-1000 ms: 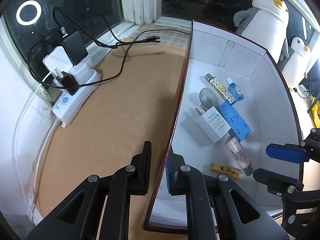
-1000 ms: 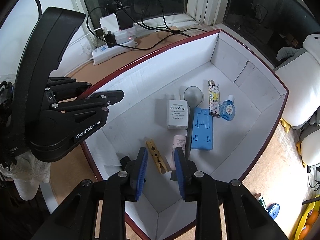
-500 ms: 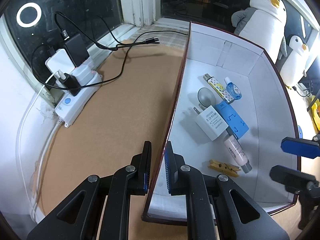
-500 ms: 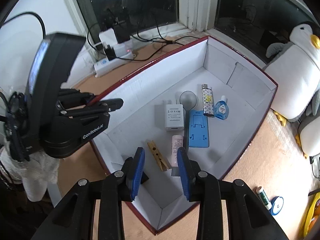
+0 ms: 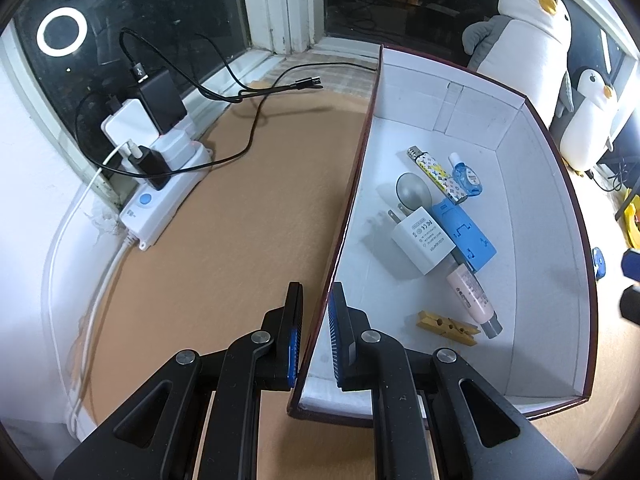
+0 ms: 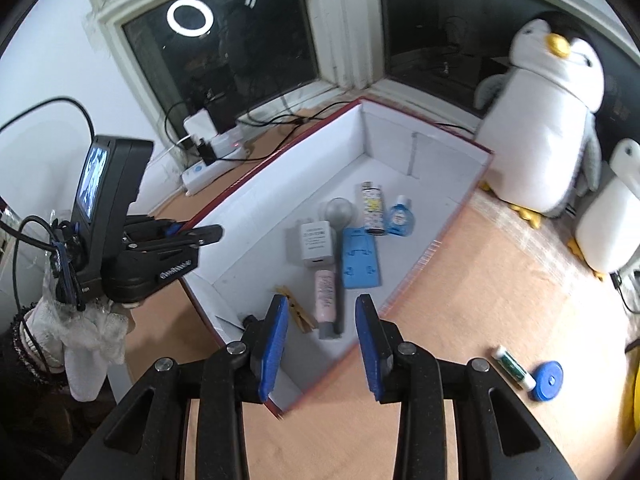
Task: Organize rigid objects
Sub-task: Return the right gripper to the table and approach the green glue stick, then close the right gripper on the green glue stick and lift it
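A white box with dark red edges (image 5: 532,208) (image 6: 400,160) sits on the brown table. Inside lie a white charger (image 5: 422,240) (image 6: 316,242), a blue holder (image 5: 466,236) (image 6: 360,258), a pink tube (image 5: 472,294) (image 6: 326,292), a wooden clothespin (image 5: 448,327) (image 6: 298,312), a spoon (image 5: 414,190), a patterned lighter (image 5: 436,174) and a small blue bottle (image 5: 466,174). My left gripper (image 5: 314,328) is shut on the box's left wall. My right gripper (image 6: 322,344) is open and empty, raised above the box's near corner.
A power strip with plugs and cables (image 5: 160,184) lies at the left by the window. Two plush penguins (image 6: 540,120) stand right of the box. A green-white tube (image 6: 512,368) and a blue round cap (image 6: 548,380) lie on the table at the right.
My right gripper has lifted up and back out of the box and opened wider. My left gripper stays on the box wall.
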The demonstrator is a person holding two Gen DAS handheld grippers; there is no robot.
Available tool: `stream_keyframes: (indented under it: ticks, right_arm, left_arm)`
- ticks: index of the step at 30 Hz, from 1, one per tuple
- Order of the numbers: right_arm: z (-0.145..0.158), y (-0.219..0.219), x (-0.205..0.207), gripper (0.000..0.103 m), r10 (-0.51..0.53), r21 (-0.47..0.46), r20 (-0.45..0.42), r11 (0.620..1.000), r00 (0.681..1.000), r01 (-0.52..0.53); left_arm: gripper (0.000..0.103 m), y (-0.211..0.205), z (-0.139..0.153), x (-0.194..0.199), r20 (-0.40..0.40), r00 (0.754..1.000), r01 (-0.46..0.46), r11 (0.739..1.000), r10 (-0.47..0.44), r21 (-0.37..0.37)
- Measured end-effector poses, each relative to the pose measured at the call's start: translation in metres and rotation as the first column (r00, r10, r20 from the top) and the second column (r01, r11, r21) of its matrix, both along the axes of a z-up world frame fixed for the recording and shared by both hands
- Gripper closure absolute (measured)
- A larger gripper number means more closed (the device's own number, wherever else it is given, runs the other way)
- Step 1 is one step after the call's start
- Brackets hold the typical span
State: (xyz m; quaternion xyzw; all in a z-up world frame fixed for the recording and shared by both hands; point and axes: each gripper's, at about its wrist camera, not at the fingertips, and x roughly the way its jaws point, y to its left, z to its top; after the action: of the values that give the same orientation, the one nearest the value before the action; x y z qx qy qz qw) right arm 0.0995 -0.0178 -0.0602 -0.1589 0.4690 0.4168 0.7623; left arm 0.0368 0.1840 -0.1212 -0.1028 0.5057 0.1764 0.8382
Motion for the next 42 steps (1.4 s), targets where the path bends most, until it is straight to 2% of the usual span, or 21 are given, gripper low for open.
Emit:
stream_keyframes:
  ticks: [4,9,14,20,30,35,42]
  right_arm:
    - [0.005,-0.032,0.006,0.066,-0.052,0.017,0.015,0.999,0.999,0.052]
    - [0.002,-0.072,0.021,0.065,-0.123,0.006,0.021,0.992,0.992,0.123]
    - [-0.009,-0.105,0.037,0.061,-0.174,-0.047,0.048,0.983,0.984,0.177]
    - [-0.035,-0.131,0.058,0.061,-0.193,-0.134,0.049,0.971,0.980,0.198]
    - [-0.081,-0.133,0.081,0.061,-0.123,-0.274,0.049,0.953,0.991,0.132]
    - [-0.093,-0.119,0.088,0.061,-0.068,-0.326,0.046,0.942,0.997,0.080]
    - [-0.110,-0.108,0.099,0.061,-0.041,-0.368,0.033,0.928,0.999,0.050]
  left_arm:
    - [0.092,-0.001,0.001,-0.002,-0.005,1.000,-0.003,1.000,0.003,0.003]
    - [0.092,-0.004,0.003,-0.004,-0.014,1.000,-0.005,1.000,0.005,0.012]
    - [0.092,-0.005,0.005,-0.006,-0.019,1.000,-0.015,1.000,0.016,0.016]
    - [0.092,-0.007,0.007,-0.007,-0.022,0.999,-0.025,0.999,0.026,0.023]
    - [0.089,-0.009,0.009,-0.008,-0.029,0.999,-0.038,0.999,0.038,0.026]
    - [0.087,-0.011,0.010,-0.009,-0.028,0.999,-0.042,0.999,0.042,0.026]
    - [0.087,-0.012,0.010,-0.009,-0.032,0.998,-0.048,0.998,0.049,0.032]
